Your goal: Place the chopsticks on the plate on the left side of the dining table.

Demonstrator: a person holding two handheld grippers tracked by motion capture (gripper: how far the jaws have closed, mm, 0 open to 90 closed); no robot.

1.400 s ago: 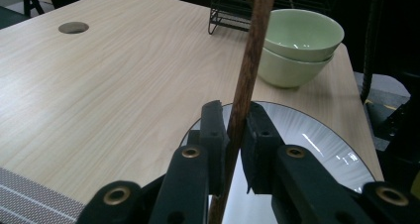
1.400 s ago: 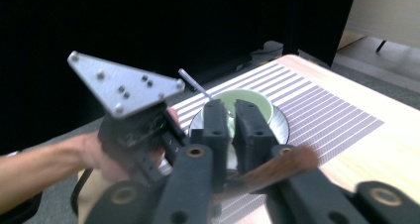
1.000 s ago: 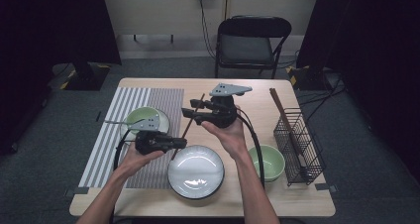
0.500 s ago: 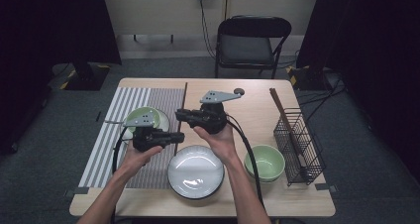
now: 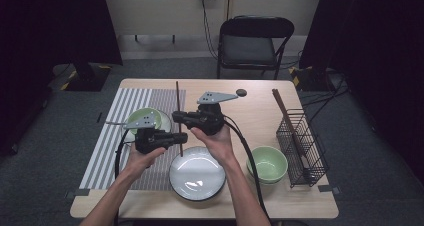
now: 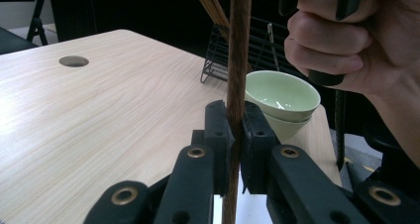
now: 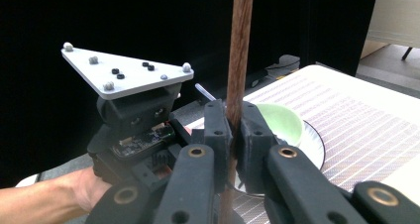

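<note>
Left claw [image 5: 181,136]: pressed together on the chopstick [image 5: 178,117], pinching it near its lower part; in the left gripper view the two black jaws [image 6: 236,135] are clamping the dark wooden stick from both sides.
Right claw [image 5: 177,117]: pinching the same chopstick higher up; its jaws have just been closing, and in the right gripper view [image 7: 234,135] the pads are pressing on the stick between them.
Chopstick: standing close to upright above the surface [image 5: 250,103], held in the air by both claws, its lower end hanging just over the far rim of the white plate [image 5: 196,174].
Left hand [image 5: 142,156]: gripping the left gripper over the striped mat [image 5: 112,131].
Right hand [image 5: 216,141]: gripping the right gripper, just beside the left one, above the plate's far edge.
White plate: lying at the near middle of the surface, partly on the striped mat.
Green bowl, right [image 5: 267,164]: sitting between the plate and the wire rack [image 5: 302,141]; seen in the left gripper view [image 6: 282,97] behind the chopstick.
Green bowl, left [image 5: 145,118]: resting on a plate on the striped mat, behind the left gripper.
Wire rack: standing at the right edge of the surface, carrying more chopsticks [image 5: 285,113] leaning in it.
</note>
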